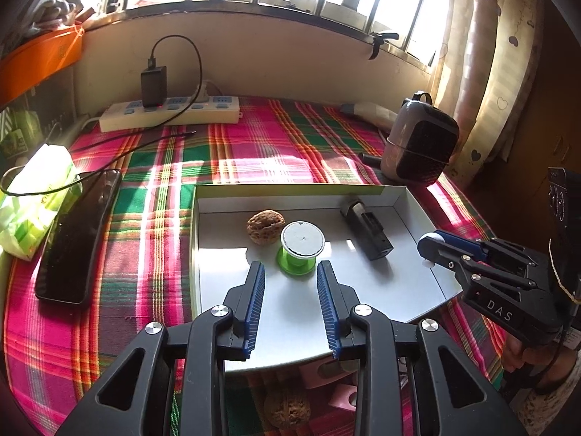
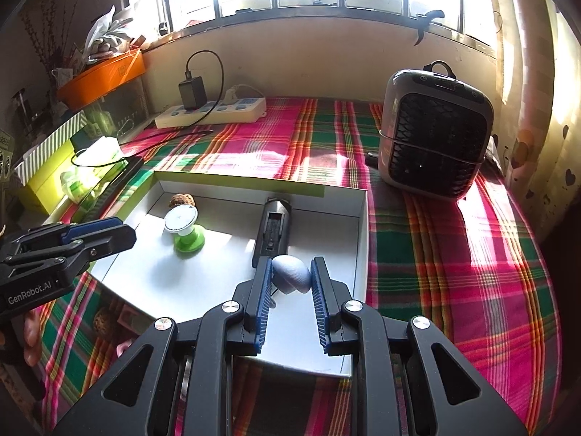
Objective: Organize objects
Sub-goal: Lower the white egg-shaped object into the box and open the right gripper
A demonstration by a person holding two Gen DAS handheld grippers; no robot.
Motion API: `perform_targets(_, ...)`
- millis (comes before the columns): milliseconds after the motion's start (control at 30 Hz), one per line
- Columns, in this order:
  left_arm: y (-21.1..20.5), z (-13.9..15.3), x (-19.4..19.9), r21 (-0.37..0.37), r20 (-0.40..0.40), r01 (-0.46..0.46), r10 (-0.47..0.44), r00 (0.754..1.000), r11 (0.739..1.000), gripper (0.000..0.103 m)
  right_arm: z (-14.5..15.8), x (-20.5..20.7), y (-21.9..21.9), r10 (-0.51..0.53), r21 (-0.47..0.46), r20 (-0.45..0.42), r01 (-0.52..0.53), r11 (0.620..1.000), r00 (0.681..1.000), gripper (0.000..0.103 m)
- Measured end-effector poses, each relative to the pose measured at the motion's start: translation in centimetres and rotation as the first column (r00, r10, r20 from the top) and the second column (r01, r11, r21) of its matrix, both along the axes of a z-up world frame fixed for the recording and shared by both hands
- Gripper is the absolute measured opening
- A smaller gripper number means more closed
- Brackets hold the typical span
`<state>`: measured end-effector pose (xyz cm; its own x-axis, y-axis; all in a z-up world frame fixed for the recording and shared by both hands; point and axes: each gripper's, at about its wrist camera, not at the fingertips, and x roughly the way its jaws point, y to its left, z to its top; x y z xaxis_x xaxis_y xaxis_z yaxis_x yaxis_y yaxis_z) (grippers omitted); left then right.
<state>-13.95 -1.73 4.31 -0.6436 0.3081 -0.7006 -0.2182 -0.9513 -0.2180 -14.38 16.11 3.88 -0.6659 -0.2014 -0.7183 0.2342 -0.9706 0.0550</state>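
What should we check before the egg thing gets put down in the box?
1. Right gripper holds the pale egg-shaped piece between its fingers: ok.
2. Egg-shaped piece is above the white box, not the plaid cloth: ok.
3. Bare box floor beneath it: ok, though the black device lies right ahead.
4. Left gripper is open and holding nothing: ok.
5. Green spool stands upright, away from the drop spot: ok.
6. Whether the grip is firm: cannot tell.
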Motion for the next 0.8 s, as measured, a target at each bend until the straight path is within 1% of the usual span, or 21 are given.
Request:
perform_targets(433,0.2,-0.9,-0.6,0.005,0.022,0.003,-0.003,1.0,1.0,0.028,-1.1,-4.0,-0.6,-0.002,0.086,0.035,-0.001,0.996,0.999,0.023)
perform_targets(800,0.1,-1.0,-0.6,0.01,0.023,0.0,0.0,1.0,1.0,0.028,-2.0,-5.6,-0.7,-0.008,0.099,0.065,0.002,0.995,0.998,0.023)
